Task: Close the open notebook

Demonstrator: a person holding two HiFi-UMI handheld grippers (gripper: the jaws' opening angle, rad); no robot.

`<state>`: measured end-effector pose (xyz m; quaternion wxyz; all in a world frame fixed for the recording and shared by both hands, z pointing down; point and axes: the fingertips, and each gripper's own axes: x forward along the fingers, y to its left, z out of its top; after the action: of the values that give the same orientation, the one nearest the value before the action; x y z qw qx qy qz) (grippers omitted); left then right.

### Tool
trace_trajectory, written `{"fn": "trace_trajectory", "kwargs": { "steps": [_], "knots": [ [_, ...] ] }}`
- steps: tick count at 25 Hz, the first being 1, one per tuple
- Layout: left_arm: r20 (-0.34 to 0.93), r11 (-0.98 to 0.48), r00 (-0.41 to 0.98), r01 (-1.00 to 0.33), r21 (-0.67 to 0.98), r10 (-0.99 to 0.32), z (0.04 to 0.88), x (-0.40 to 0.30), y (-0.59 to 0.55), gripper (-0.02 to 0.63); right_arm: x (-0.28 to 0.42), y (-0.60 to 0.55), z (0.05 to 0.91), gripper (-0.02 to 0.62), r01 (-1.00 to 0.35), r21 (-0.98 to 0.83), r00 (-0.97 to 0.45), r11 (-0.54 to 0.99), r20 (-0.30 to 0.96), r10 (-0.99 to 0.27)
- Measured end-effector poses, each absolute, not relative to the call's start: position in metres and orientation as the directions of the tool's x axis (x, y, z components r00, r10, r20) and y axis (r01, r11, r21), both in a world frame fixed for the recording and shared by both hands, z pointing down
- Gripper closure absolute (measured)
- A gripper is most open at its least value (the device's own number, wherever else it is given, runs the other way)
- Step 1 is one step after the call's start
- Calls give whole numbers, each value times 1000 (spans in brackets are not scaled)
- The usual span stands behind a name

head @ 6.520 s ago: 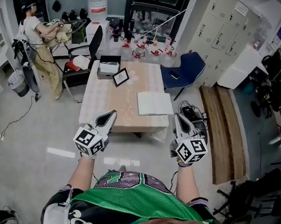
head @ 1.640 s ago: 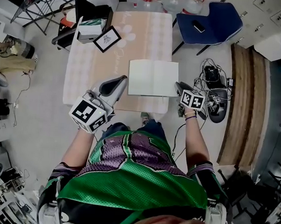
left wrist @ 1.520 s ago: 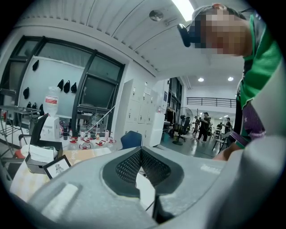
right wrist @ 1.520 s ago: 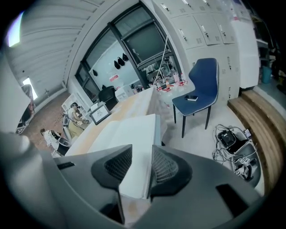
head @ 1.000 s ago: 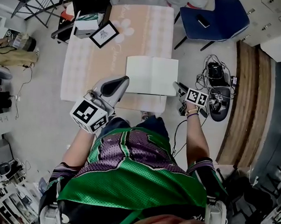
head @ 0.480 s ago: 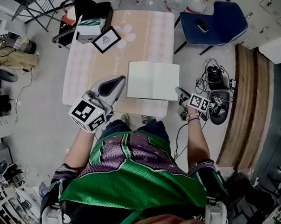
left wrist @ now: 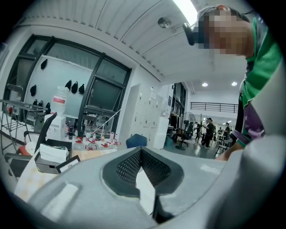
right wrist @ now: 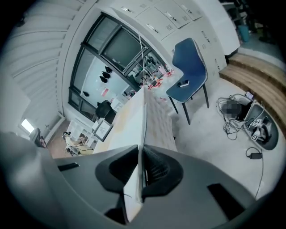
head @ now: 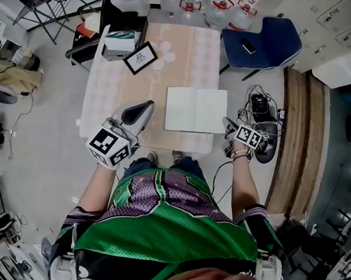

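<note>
Counted are one notebook, one table, one frame, one box, one blue chair, one phone, two grippers.

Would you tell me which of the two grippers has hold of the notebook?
The right gripper: its jaws have just been closing on the right edge of the notebook, whereas the left gripper hovers empty to its left.

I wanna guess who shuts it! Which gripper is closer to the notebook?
Right. The right gripper has just closed its fingers on the notebook, at its right edge; the left gripper hovers off its left side.
</note>
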<state>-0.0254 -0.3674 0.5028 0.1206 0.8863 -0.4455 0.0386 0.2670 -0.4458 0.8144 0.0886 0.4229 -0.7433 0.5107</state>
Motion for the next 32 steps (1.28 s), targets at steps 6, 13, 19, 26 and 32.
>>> {"fn": "trace_trajectory", "kwargs": {
  "steps": [6,13,19,26,32],
  "knots": [
    [124,-585,611,-788,195,-782,492,-53,-364,591,255,-443,784,558,-761,-635,-584,133,581,-567],
    [69,-611,632,-768,193,-772,477,-73,-361,591,231,-437,752,558,-783,-604,-557,149,574,-600],
    [45,-627,647,-752,205,-761,471,-90,-350,591,204,-426,725,554,-768,-618,-566,164,537,-626],
    [50,-624,647,-750,218,-761,476,-115,-335,591,165,-417,708,543,-730,-657,-591,186,470,-656],
    [51,-622,647,-750,225,-761,480,-145,-324,591,123,-407,706,535,-731,-644,-585,227,418,-695]
  ]
}}
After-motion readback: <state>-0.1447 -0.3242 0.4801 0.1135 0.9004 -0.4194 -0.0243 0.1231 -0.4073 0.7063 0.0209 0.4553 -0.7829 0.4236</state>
